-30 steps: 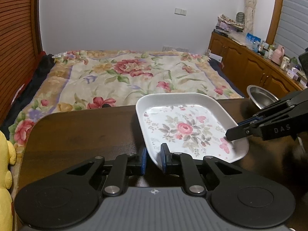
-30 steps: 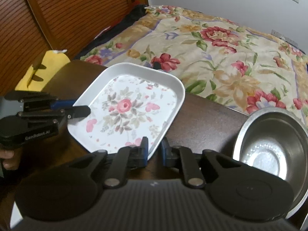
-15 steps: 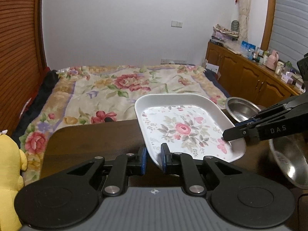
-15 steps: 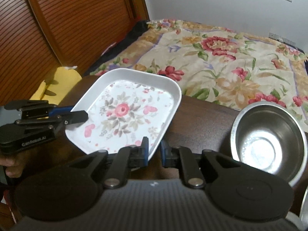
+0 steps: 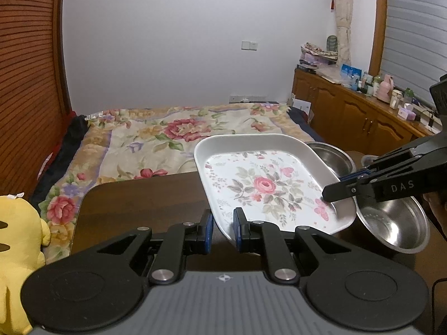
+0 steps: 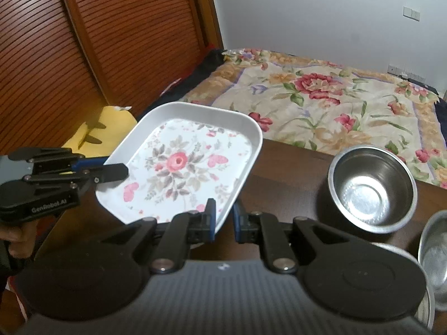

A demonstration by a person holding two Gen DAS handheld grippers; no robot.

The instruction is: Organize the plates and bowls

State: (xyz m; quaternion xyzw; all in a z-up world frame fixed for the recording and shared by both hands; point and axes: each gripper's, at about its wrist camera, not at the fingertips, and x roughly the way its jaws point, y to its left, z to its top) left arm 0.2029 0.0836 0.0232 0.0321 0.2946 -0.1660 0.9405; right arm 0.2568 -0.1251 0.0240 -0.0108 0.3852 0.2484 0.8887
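A white rectangular plate with a rose print (image 5: 265,187) (image 6: 181,167) is held in the air above the dark wooden table (image 5: 145,198). My left gripper (image 5: 223,230) is shut on its near-left edge. My right gripper (image 6: 223,219) is shut on the opposite edge; it shows in the left wrist view (image 5: 335,187). A steel bowl (image 6: 371,189) stands on the table to the right of the plate. A second steel bowl (image 5: 391,223) lies under the plate's right corner.
A bed with a floral cover (image 5: 173,136) lies beyond the table's far edge. A yellow plush toy (image 5: 19,240) sits at the table's left. A wooden cabinet (image 5: 357,117) with bottles runs along the right wall. Another steel bowl's rim (image 6: 435,254) shows at far right.
Both grippers have lifted the plate up and back from the table. The steel bowls have come into view at the right, below the plate.
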